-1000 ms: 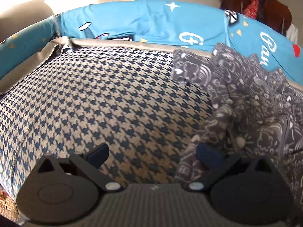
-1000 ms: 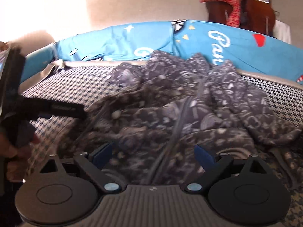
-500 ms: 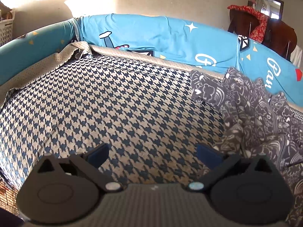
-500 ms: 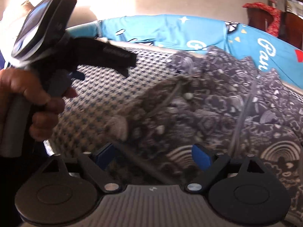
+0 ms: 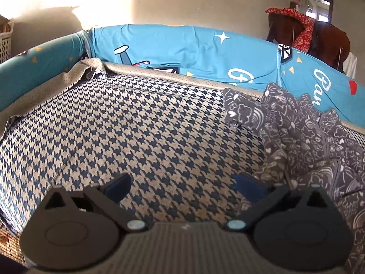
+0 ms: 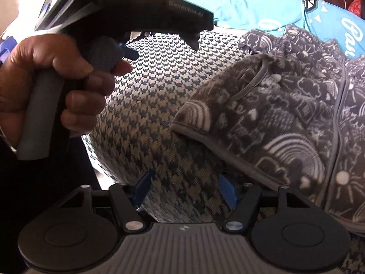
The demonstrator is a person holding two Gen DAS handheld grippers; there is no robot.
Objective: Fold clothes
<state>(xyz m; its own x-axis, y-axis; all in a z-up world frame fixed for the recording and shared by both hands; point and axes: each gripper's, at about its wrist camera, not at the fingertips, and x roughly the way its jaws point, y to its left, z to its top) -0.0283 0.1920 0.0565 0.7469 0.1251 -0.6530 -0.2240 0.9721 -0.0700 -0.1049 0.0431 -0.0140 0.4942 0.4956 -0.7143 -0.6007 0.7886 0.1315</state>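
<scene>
The grey patterned garment [image 6: 285, 118] lies crumpled on the houndstooth bed cover [image 5: 141, 137], toward the right side of the bed and close to the blue cushion [image 5: 182, 48] along the far edge. White doodle prints of rainbows, clouds and hearts cover it. A zipper line [image 6: 337, 118] runs down its front, and a piped hem edge [image 6: 219, 150] forms its near-left border. A grey drawstring [image 6: 253, 84] lies across the upper fold.

The right tongs [image 6: 184, 191] sit low over the cover, just left of that hem edge. The 2 blue pads [image 6: 227, 191] are closing, with only houndstooth fabric visible between them; they do not press on the garment.

The left tongs [image 5: 182, 186] are spread wide, and nothing is between the pads [image 5: 119, 186]. They point at bare cover, with the garment just beside the right pad. In the right wrist view the person's left hand [image 6: 45, 80] grips the grey handle of this tool, raised above the bed.

Behind the cushion stands a pale wall [image 5: 182, 2]. A red patterned cloth [image 5: 301, 27] hangs over dark wooden furniture [image 5: 328, 43] at the far right.
</scene>
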